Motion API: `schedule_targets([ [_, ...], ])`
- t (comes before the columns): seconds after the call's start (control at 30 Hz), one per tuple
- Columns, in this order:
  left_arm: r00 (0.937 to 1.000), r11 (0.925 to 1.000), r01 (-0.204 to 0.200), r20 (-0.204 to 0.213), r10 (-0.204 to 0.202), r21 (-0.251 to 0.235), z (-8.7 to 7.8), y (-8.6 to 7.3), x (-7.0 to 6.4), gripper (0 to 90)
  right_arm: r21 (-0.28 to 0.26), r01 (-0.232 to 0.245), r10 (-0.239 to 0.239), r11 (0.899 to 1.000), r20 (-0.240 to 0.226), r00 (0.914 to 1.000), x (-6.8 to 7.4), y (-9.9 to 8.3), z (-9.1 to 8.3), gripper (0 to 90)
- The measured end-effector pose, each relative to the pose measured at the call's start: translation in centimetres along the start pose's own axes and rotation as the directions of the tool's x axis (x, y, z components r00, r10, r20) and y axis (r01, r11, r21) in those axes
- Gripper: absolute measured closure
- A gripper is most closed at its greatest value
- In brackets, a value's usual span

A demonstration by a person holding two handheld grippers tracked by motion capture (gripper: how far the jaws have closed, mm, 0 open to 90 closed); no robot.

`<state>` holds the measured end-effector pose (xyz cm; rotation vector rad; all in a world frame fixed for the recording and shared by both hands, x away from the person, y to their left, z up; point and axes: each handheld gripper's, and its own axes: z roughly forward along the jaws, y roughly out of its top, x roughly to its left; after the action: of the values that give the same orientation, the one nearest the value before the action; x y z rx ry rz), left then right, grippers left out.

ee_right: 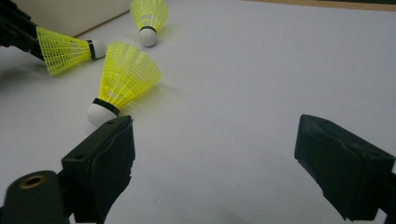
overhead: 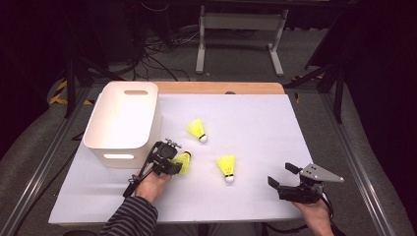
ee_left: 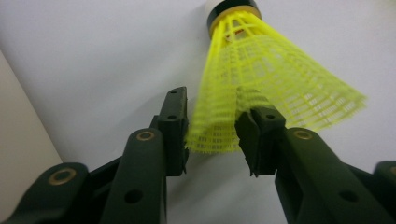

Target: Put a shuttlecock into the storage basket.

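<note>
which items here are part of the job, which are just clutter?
In the job:
- yellow plastic shuttlecock clamped by its skirt in the left gripper
- two more yellow shuttlecocks on the white table
- white plastic bin, likely the destination
- right gripper, open

Lying about:
- grey metal stand and cables on the floor

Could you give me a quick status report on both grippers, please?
Left gripper shut on yellow plastic shuttlecock beside white plastic bin. Right gripper open, empty. Two more shuttlecocks on table; nothing blocking.
</note>
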<state>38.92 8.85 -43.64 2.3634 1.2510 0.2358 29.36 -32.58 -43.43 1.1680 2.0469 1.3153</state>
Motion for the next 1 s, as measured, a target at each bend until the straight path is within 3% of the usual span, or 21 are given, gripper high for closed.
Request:
schedule_targets([
  [0.5,0.9996,1.0000,-0.006,0.026,0.006,0.002,-0.03,0.08,0.14,85.1,0.006,0.005,-0.005,1.000,0.001,1.0000,0.01,-0.01,0.04,12.7],
  [1.0,0.9990,1.0000,-0.009,0.043,0.009,0.003,-0.39,0.13,0.29,89.2,0.007,0.006,-0.006,1.000,0.000,1.0000,0.03,-0.01,0.06,12.7],
])
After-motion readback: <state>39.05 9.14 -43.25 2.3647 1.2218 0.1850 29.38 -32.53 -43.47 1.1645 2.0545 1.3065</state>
